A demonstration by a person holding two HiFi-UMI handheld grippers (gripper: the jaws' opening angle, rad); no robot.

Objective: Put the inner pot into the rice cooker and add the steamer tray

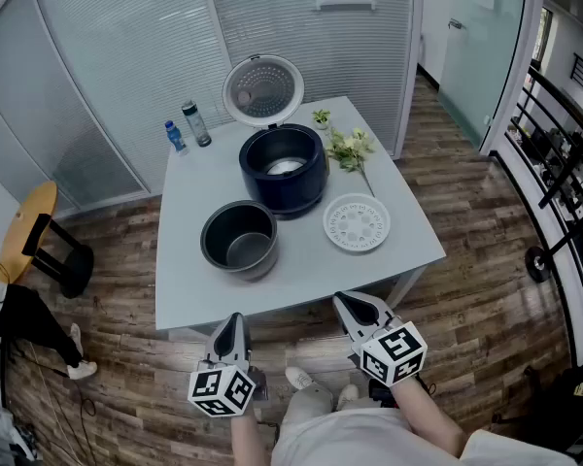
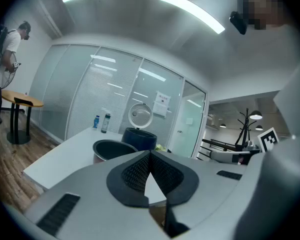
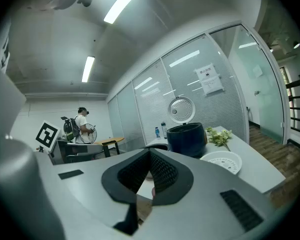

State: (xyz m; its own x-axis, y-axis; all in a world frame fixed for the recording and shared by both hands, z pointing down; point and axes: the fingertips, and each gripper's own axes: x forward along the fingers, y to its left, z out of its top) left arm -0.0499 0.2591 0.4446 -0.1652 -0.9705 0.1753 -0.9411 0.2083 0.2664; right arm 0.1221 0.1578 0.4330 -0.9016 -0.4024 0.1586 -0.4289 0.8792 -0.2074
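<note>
The dark blue rice cooker (image 1: 283, 171) stands mid-table with its round lid (image 1: 262, 89) swung up behind it. The dark inner pot (image 1: 239, 239) sits empty on the table in front and to the left of the cooker. A white perforated steamer tray (image 1: 357, 222) lies flat to the cooker's right. My left gripper (image 1: 232, 327) and right gripper (image 1: 355, 308) hover below the table's near edge, both shut with nothing between the jaws. In the left gripper view the pot (image 2: 111, 148) and cooker (image 2: 139, 136) lie ahead. The right gripper view shows the cooker (image 3: 186, 138) and tray (image 3: 221, 161).
Two bottles (image 1: 188, 128) stand at the table's far left corner. A small plant and a green sprig (image 1: 348, 148) lie right of the cooker. A wooden stool (image 1: 37, 236) stands left of the table. Glass partitions close the back. A person (image 3: 80, 127) stands far off.
</note>
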